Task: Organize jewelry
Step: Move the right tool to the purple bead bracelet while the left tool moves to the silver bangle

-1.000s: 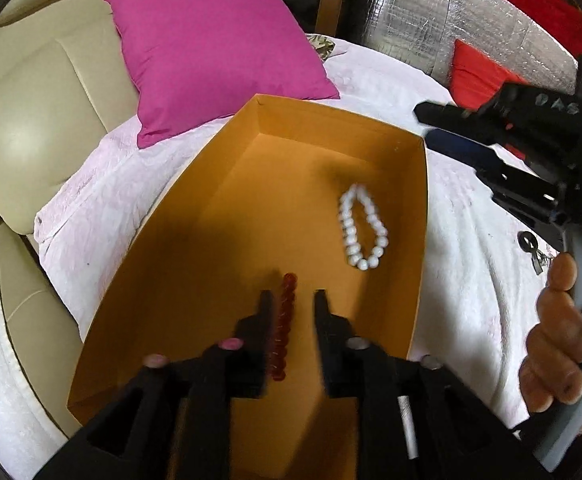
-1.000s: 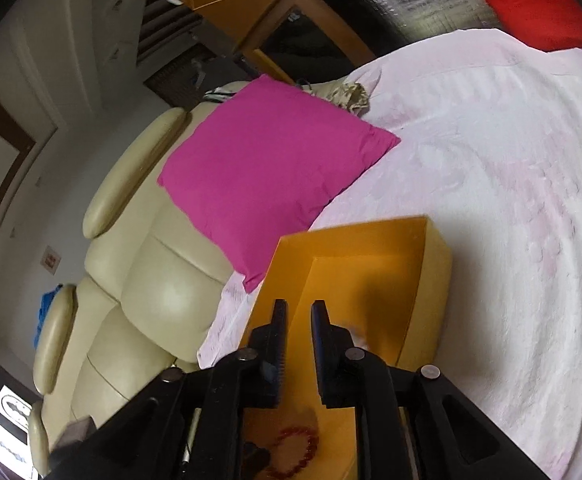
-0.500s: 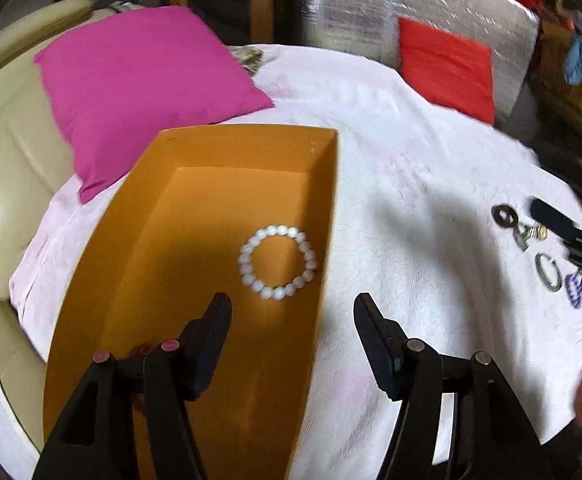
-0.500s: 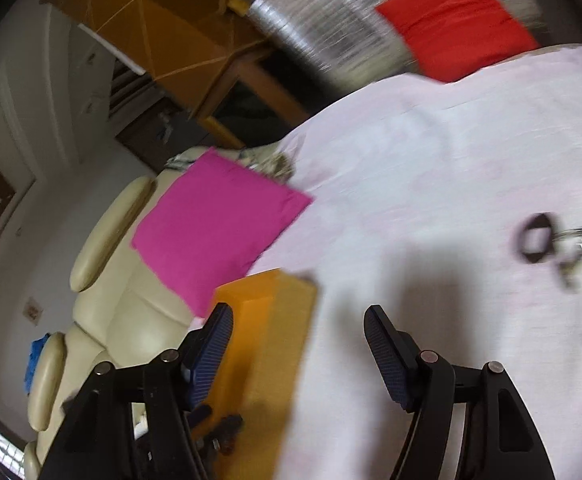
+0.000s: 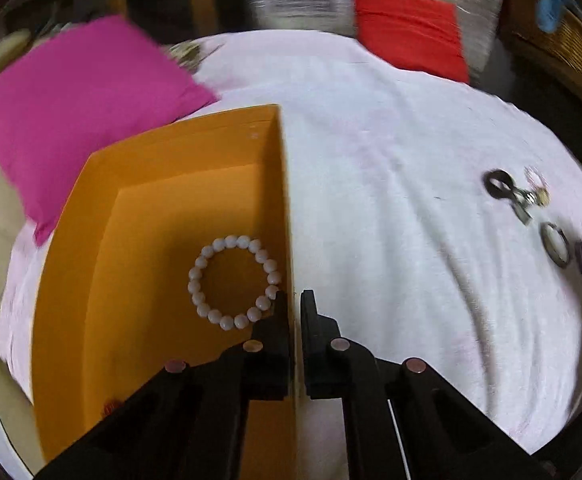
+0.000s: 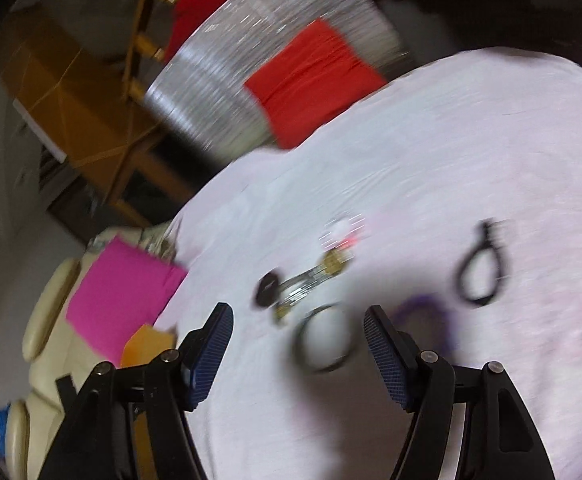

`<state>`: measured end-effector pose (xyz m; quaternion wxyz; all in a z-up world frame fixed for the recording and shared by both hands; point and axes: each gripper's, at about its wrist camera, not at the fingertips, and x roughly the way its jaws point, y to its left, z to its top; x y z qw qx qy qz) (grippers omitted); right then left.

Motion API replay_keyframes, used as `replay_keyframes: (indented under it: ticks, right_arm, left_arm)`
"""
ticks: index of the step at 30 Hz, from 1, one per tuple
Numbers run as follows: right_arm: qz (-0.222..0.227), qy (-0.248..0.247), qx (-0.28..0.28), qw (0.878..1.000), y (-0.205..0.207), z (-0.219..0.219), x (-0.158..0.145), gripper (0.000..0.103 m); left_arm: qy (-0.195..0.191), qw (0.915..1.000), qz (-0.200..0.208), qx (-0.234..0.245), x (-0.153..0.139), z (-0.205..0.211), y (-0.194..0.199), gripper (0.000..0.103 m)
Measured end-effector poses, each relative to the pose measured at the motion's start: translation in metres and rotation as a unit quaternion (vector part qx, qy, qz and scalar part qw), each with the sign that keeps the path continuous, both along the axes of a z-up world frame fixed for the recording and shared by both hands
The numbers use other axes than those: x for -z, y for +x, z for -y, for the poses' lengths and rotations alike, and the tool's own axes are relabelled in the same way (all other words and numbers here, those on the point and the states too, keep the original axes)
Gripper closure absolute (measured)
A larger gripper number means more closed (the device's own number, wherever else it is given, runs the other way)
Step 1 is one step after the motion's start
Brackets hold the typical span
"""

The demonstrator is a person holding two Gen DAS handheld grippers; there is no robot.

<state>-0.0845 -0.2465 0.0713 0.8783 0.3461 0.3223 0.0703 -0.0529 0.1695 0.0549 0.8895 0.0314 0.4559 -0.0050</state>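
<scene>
An orange box (image 5: 163,184) lies on the white bedspread (image 5: 391,200). Inside it are a white bead bracelet (image 5: 233,282) and, at the near corner, a sliver of a red bead bracelet (image 5: 111,404). My left gripper (image 5: 294,308) is shut on the box's right wall, one finger on each side. More jewelry lies to the right: a black ring (image 6: 267,290), a grey bangle (image 6: 323,340), a purple bracelet (image 6: 427,312) and a black cord loop (image 6: 479,268). My right gripper (image 6: 297,310) hangs open just above the grey bangle, touching nothing.
A magenta pillow (image 5: 75,104) lies beyond the box against a cream sofa. A red cushion (image 5: 407,28) leans on a silver panel behind the bed. A metal keychain piece (image 6: 315,276) lies beside the black ring. Wooden furniture stands further back.
My left gripper let go of the red bracelet in the box, shifted right and shut on the box's right wall. My right gripper swung from the box to the loose jewelry and opened.
</scene>
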Motion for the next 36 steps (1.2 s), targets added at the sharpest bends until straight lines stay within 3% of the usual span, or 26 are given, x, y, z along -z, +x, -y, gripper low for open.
replay_keyframes:
  ticks: [9, 17, 18, 19, 20, 22, 26, 32, 36]
  right_arm:
    - [-0.011, 0.030, 0.047, 0.998, -0.004, 0.042, 0.017, 0.031]
    - [-0.011, 0.060, 0.068, 0.996, -0.014, 0.068, 0.022, 0.031]
    - [-0.012, 0.062, 0.069, 0.996, -0.014, 0.069, 0.022, 0.031]
    - [-0.015, 0.065, 0.069, 0.995, -0.014, 0.071, 0.022, 0.031]
    - [-0.018, 0.066, 0.067, 0.995, -0.014, 0.071, 0.023, 0.033]
    - [-0.031, 0.063, 0.050, 0.996, -0.014, 0.068, 0.022, 0.037]
    - [-0.056, 0.029, 0.018, 0.998, -0.014, 0.056, 0.021, 0.044]
    - [-0.098, -0.021, -0.002, 0.995, -0.012, 0.042, 0.031, 0.048]
    - [-0.105, -0.052, -0.004, 0.993, -0.006, 0.038, 0.037, 0.055]
  left_arm:
    - [0.027, 0.9928, 0.014, 0.116, -0.015, 0.101, 0.011, 0.098]
    - [0.027, 0.9963, 0.008, 0.081, -0.015, 0.114, 0.016, 0.095]
    - [0.042, 0.9959, 0.019, 0.078, -0.021, 0.118, 0.013, 0.093]
    - [0.051, 0.9954, 0.030, 0.075, -0.027, 0.123, 0.011, 0.082]
    - [0.060, 0.9944, 0.050, 0.071, -0.036, 0.128, 0.006, 0.064]
    - [0.063, 0.9916, 0.090, 0.067, -0.052, 0.134, -0.005, 0.045]
    - [0.050, 0.9853, 0.136, 0.091, -0.066, 0.158, -0.028, 0.043]
    - [0.014, 0.9895, 0.081, 0.119, -0.033, 0.189, -0.020, 0.043]
    - [-0.023, 0.9931, 0.040, 0.108, -0.015, 0.197, -0.006, 0.043]
